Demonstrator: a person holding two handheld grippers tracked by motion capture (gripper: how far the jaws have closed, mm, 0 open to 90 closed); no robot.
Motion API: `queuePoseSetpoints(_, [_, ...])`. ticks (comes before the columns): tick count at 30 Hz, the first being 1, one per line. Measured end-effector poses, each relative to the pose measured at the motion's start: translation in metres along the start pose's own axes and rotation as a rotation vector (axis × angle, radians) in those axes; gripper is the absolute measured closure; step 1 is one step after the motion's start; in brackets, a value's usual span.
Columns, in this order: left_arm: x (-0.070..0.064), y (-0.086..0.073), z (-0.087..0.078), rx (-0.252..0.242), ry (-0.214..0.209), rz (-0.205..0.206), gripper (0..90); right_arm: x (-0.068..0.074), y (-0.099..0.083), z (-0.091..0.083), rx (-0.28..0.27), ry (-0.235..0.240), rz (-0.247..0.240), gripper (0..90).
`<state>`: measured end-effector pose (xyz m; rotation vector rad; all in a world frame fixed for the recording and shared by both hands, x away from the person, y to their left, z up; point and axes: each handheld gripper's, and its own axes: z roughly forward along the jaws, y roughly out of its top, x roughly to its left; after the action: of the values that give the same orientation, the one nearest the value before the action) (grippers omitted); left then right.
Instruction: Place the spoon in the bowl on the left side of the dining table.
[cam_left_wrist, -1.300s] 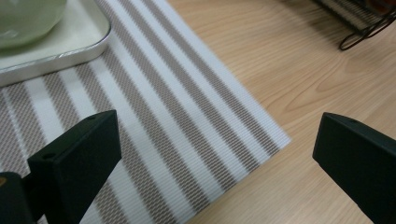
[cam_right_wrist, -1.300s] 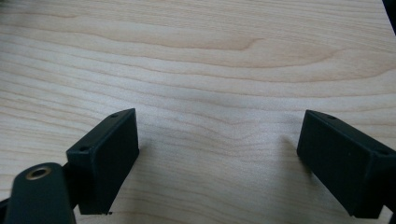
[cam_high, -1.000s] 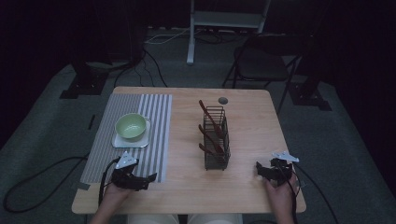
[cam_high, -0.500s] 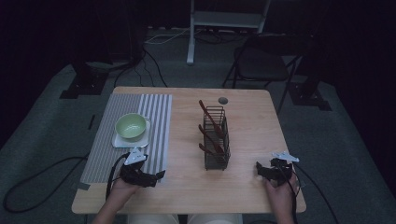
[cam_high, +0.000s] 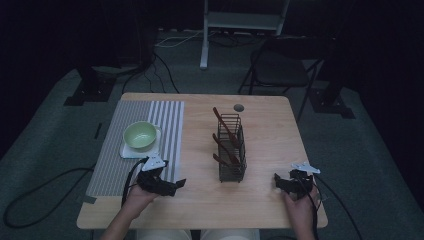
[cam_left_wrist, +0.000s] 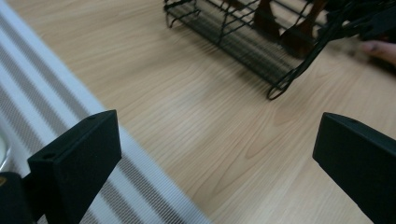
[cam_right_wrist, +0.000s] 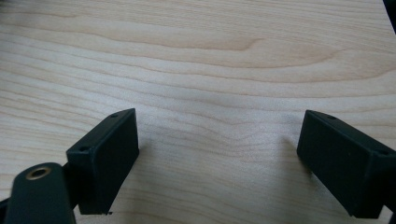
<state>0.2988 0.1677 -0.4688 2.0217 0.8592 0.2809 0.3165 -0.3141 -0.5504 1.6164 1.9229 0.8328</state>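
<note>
A black wire rack holding brown utensils stands mid-table, and its near corner shows in the left gripper view. A green bowl sits on a white plate on the striped mat. My left gripper is open by the mat's right edge, pointing toward the rack, its jaws wide apart over bare wood. My right gripper rests open near the table's front right, with nothing between its jaws.
A small dark round hole lies at the table's far edge. A folding chair and stand legs sit behind the table. Cables trail on the floor at left. The other hand appears beyond the rack.
My left gripper has moved right, off the mat toward the rack, and turned to point at it. The right gripper has stayed put.
</note>
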Motion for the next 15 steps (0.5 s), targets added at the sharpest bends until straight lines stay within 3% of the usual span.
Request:
queuePoseSetpoints(9, [-0.014,0.015,0.001,-0.034,-0.051,0.049,1.1,0.0,0.0,0.0,-0.001,0.0,0.0,12.0])
queuePoseSetpoints(13, [-0.021,0.021,0.005,-0.018,-0.045,0.078,1.1,0.0,0.0,0.0,-0.001,0.0,0.0,12.0])
queuePoseSetpoints(15, [-0.023,0.025,0.006,-0.021,-0.062,0.089,1.1,0.0,0.0,0.0,-0.001,0.0,0.001,12.0])
